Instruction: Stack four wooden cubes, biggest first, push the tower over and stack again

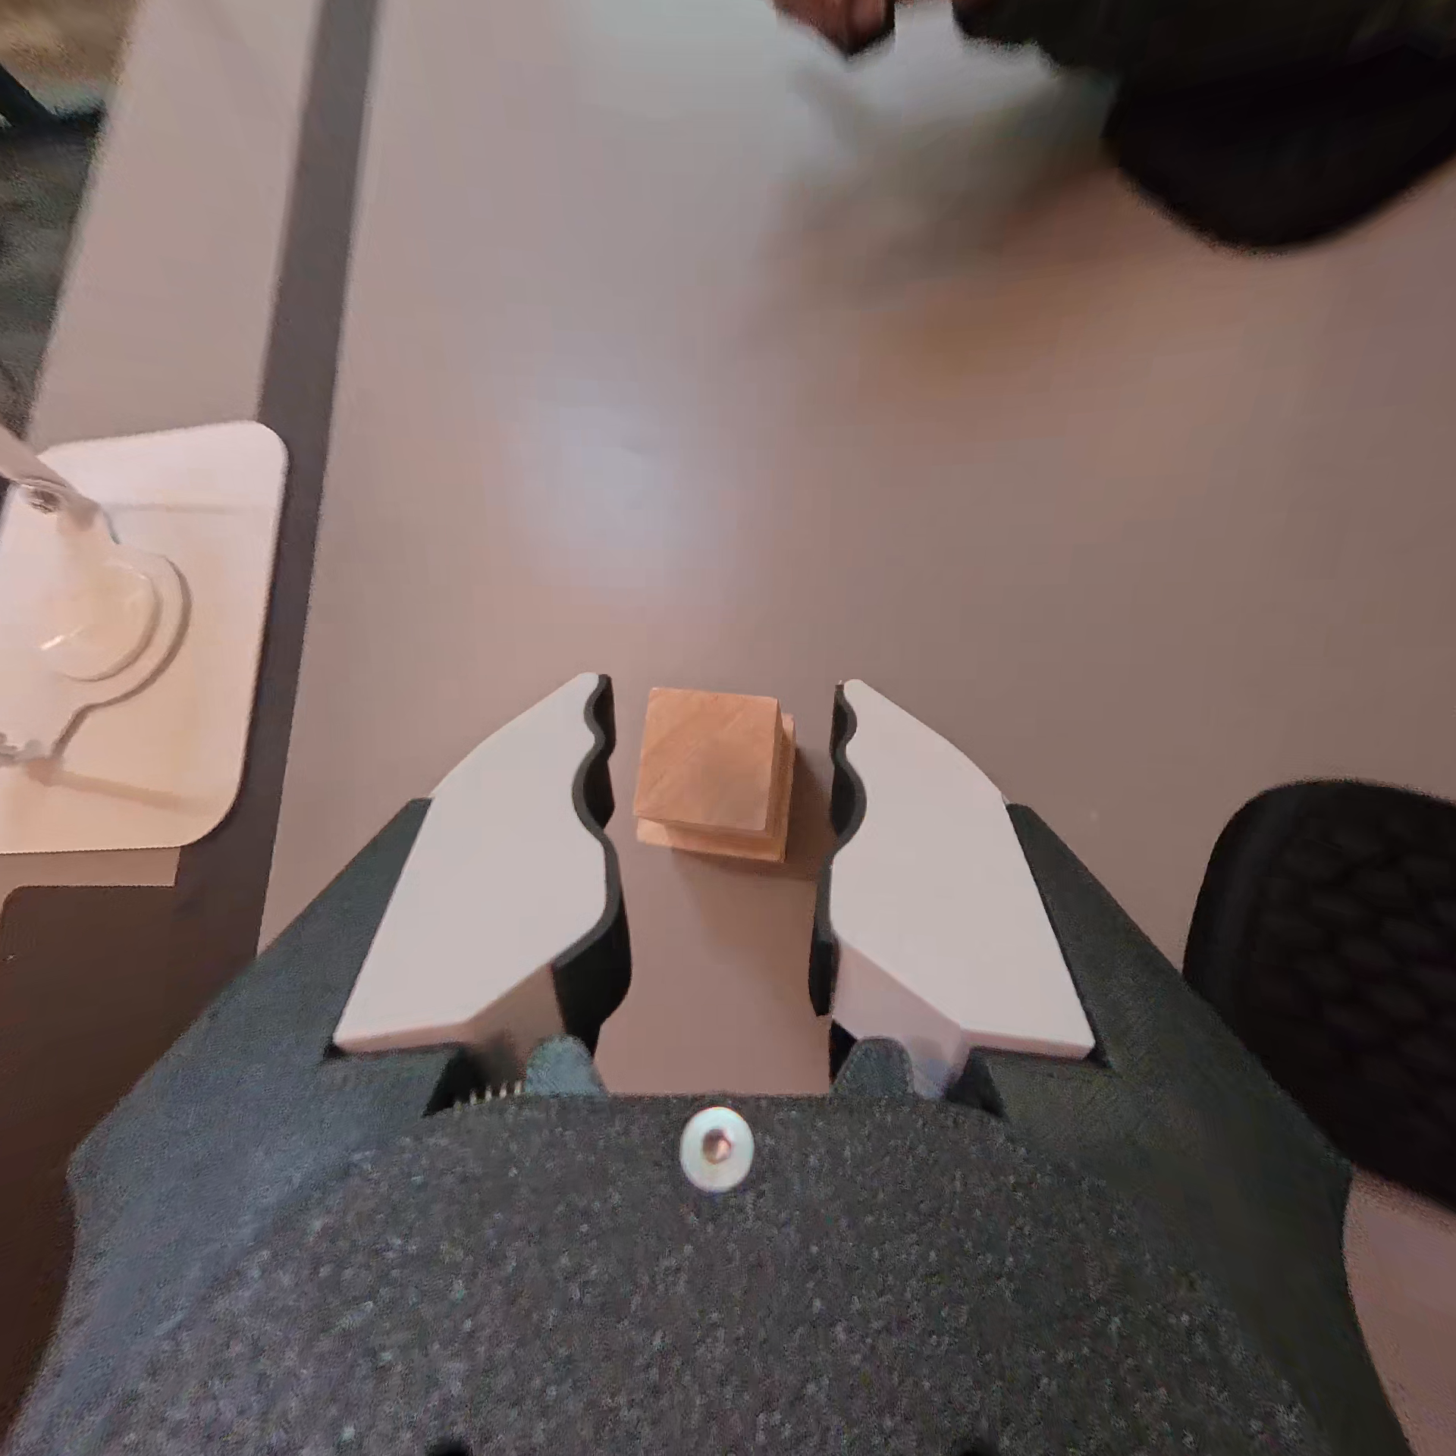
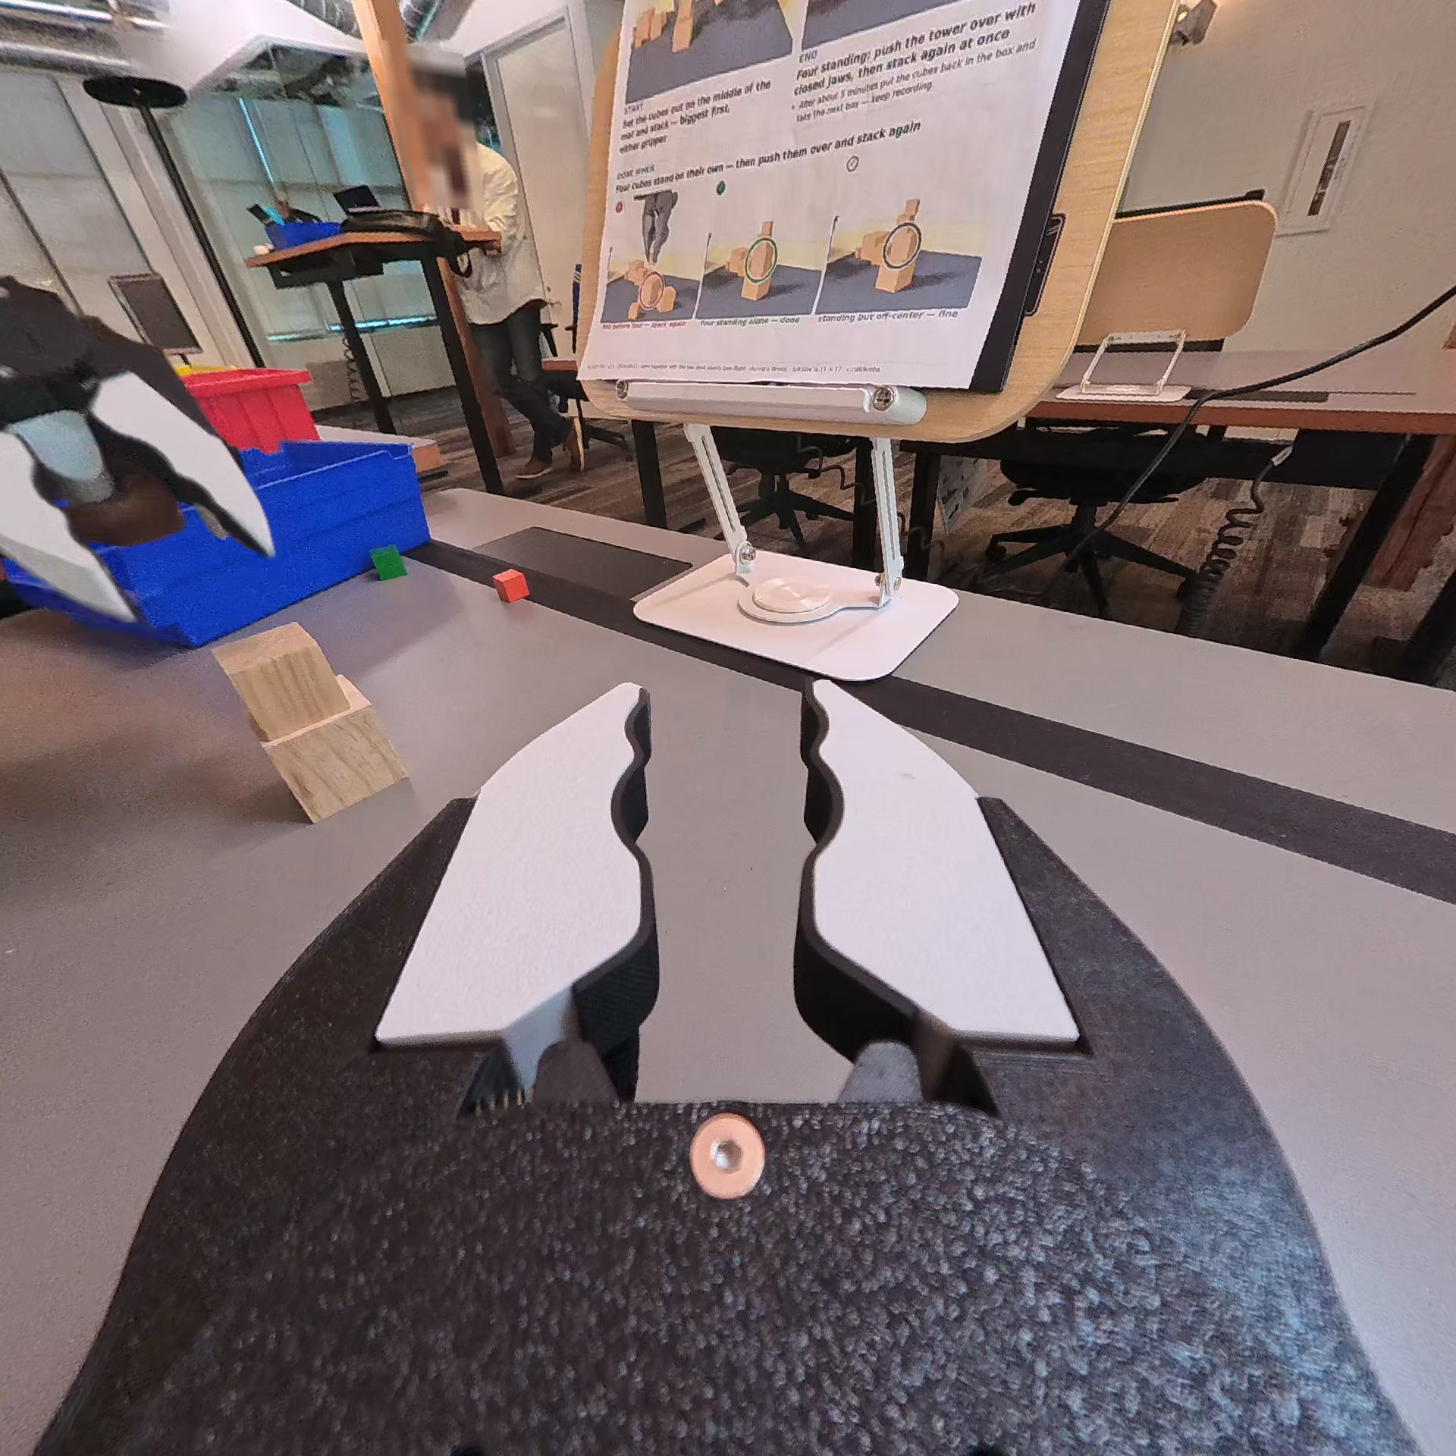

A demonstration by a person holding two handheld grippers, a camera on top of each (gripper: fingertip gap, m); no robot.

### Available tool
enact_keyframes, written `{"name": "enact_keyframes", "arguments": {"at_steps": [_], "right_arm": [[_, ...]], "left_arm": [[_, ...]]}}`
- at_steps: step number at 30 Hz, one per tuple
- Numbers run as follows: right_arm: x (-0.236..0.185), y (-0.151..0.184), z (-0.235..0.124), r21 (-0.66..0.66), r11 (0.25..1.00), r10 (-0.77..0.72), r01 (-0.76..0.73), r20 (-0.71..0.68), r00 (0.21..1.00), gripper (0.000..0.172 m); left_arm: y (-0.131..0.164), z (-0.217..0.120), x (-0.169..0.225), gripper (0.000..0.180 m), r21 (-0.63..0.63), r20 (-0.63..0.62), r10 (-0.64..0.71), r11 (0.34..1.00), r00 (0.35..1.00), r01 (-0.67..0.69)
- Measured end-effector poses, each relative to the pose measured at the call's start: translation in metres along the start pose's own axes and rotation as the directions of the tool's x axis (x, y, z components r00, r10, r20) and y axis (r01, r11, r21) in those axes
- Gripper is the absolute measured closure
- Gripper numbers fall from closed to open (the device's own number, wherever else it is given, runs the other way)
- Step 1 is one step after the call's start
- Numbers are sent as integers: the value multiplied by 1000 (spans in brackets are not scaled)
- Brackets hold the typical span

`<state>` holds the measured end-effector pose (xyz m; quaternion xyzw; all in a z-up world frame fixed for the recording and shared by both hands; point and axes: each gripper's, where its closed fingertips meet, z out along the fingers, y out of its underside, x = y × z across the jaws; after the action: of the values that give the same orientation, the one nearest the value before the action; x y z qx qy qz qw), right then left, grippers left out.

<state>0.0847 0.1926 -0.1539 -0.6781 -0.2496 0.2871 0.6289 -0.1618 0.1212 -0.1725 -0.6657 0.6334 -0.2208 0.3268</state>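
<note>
Grey table [image 2: 551, 788]: left tongs [image 1: 721, 756] gape above 2 stacked wooden cubes [image 1: 709, 768].

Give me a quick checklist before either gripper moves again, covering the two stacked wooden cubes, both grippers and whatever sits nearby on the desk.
1. Top wooden cube resting on bottom wooden cube: ok, though turned and off-centre.
2. Left gripper clear of the stack: ok; fingers apart above it, gaps visible on both sides, nothing held.
3. Right gripper free: ok; fingers apart, only bare desk between them.
4. Right gripper away from the stack: ok; cubes sit off to its left.
5. Small green cube and small red cube out of the way: ok, farther back beside the blue bin.
6. Document stand base clear of right fingertips: cannot tell; it looks close ahead.
</note>
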Motion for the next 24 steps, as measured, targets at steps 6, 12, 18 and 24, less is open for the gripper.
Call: {"name": "enact_keyframes", "arguments": {"at_steps": [6, 12, 18, 24], "right_arm": [[-1, 1, 1, -5, 1000, -3, 3, 0, 1000, 135], [-3, 3, 2, -13, 1000, -11, 11, 10, 1000, 136], [-3, 6, 3, -23, 1000, -12, 12, 9, 1000, 136], [-4, 8, 4, -34, 999, -18, 19, 15, 1000, 136]], "left_arm": [[-1, -65, -62, 142, 414, 321, -279, 901, 905, 131], [108, -99, -141, 150, 493, 612, -612, 791, 501, 363], [213, -111, -166, 145, 476, 793, -607, 667, 48, 574], [267, -116, -170, 122, 496, 829, -534, 569, -164, 656]]}}
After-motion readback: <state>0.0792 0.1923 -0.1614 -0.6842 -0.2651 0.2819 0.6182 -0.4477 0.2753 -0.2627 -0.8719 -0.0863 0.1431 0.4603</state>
